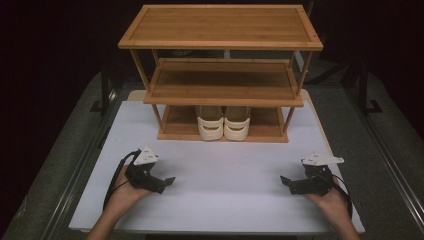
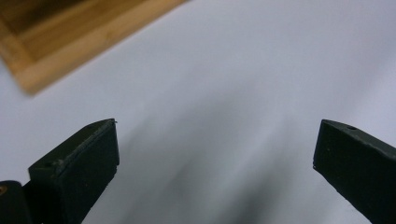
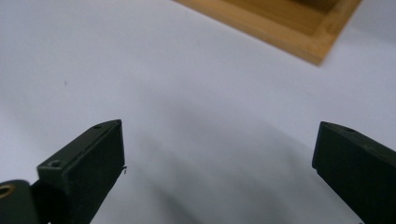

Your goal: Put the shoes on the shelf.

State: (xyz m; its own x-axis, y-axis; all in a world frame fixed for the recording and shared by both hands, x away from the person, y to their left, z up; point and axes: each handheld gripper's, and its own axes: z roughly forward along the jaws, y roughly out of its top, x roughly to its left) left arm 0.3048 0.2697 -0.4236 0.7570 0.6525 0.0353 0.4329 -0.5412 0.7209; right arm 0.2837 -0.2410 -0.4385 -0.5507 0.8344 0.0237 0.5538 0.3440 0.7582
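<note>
Both claws idle, nothing in hand.
Left claw (image 1: pixel 169 181) and right claw (image 1: pixel 285 180) spread wide over the bench (image 1: pixel 225 200); slippers (image 1: pixel 223 122) sit shelved on the rack (image 1: pixel 220 42).

Black claws (image 1: pixel 167 181), apparently grey-white plates (image 1: pixel 146 157)

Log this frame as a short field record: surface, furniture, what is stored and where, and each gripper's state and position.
surface: white tabletop
furniture: three-tier bamboo wooden rack at the far middle of the tabletop
stored items: pair of cream slip-on shoes side by side on the bottom tier
top and middle tiers: nothing on them
left gripper: open, holding nothing, low over the near left of the tabletop
right gripper: open, holding nothing, low over the near right
gripper aim: both point inward, toward each other
</note>
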